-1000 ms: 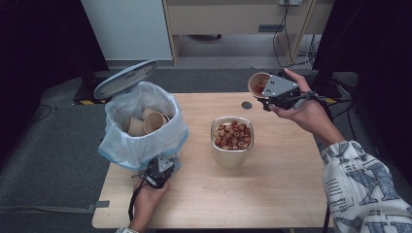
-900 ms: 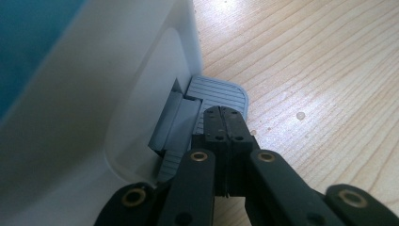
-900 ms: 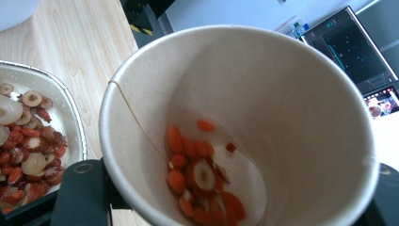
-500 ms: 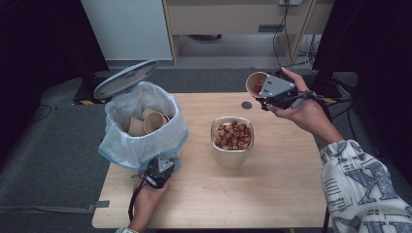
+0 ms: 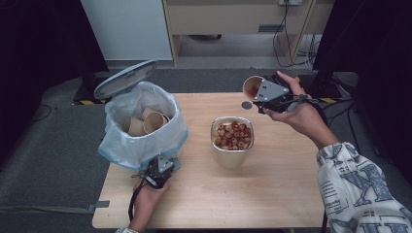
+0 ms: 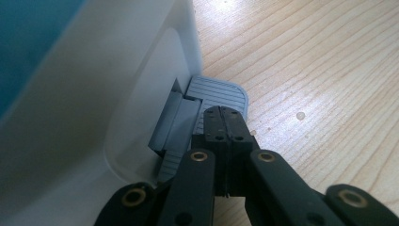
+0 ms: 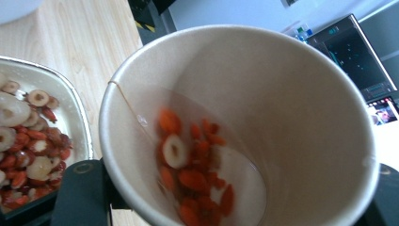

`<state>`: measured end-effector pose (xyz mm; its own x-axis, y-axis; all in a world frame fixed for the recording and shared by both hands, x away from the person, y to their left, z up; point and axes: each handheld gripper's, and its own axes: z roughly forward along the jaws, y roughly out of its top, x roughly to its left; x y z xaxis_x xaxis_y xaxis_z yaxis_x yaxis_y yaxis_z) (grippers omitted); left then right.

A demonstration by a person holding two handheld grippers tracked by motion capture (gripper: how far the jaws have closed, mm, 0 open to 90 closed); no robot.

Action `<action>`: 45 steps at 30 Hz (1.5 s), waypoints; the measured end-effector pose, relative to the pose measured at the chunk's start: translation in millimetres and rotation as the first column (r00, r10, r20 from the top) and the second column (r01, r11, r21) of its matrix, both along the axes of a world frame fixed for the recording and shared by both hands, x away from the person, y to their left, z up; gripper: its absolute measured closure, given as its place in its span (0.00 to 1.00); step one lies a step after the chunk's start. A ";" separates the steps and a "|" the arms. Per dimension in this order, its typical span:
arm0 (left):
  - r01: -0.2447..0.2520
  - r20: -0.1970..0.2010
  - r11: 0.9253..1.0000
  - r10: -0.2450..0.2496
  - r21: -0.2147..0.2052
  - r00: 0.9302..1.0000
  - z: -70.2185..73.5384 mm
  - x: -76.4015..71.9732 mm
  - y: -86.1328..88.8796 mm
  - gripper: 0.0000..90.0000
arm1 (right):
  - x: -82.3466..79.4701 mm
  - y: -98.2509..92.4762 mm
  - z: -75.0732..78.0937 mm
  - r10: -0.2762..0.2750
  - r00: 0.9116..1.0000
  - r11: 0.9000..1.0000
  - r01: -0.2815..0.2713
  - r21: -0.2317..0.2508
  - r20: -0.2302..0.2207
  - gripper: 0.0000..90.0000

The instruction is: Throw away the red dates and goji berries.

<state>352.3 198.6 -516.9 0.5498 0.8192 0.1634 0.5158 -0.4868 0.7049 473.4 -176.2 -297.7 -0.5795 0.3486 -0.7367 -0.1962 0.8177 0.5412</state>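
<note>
Metal bowl of red and white dried bits mid-desk; lined bin, lid up, holds used cups. Right tool grasps a tilted paper cup above the desk's far edge. Right gripper view: liquid, red bits inside cup. Left gripper view: left tool clenched, tips over the bin's pedal.

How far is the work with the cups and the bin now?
Done: several empty cups lie in the bin, and the bowl holds red and white pieces. In hand: the right gripper holds a tilted cup with pieces inside; the shut left gripper rests on the pedal, lid up. Left: probably emptying this cup and binning it.
</note>
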 end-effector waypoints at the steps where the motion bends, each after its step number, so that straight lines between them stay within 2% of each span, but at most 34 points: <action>1: 0.000 0.000 1.000 0.000 0.000 1.000 0.0 0.0 0.0 1.00 | 0.1 0.6 -0.9 0.000 1.000 1.000 0.001 -0.012 0.005 0.34; 5: 0.000 0.000 1.000 0.000 -0.001 1.000 0.0 0.1 0.1 1.00 | -1.3 4.9 -3.1 0.006 1.000 0.998 -0.004 -0.060 0.025 0.34; 15: 0.001 0.000 1.000 -0.001 -0.001 1.000 -0.1 0.0 0.1 1.00 | -2.9 13.7 -4.2 0.013 0.999 0.992 -0.007 -0.122 0.050 0.34; 20: 0.001 0.001 1.000 -0.001 -0.001 1.000 -0.1 -0.1 0.1 1.00 | -1.4 14.5 -1.2 0.003 0.998 0.992 0.005 -0.126 0.067 0.34; 29: 0.001 -0.001 1.000 -0.001 -0.001 1.000 0.1 0.1 0.1 1.00 | -2.7 19.5 3.6 0.007 0.995 0.986 0.010 -0.169 0.099 0.34; 40: 0.000 -0.001 1.000 0.000 0.000 1.000 0.1 0.0 0.0 1.00 | -1.9 17.8 19.1 0.001 0.994 0.987 0.016 -0.158 0.106 0.34; 45: 0.000 -0.002 1.000 0.000 -0.001 1.000 0.1 0.0 0.0 1.00 | -3.3 22.0 21.0 0.011 0.991 0.979 0.017 -0.201 0.135 0.34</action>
<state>352.4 198.6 -516.9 0.5499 0.8193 0.1621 0.5170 -0.4864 0.7044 470.1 -154.2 -276.7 -0.4693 0.1866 -0.8631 -0.2532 0.9079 0.3340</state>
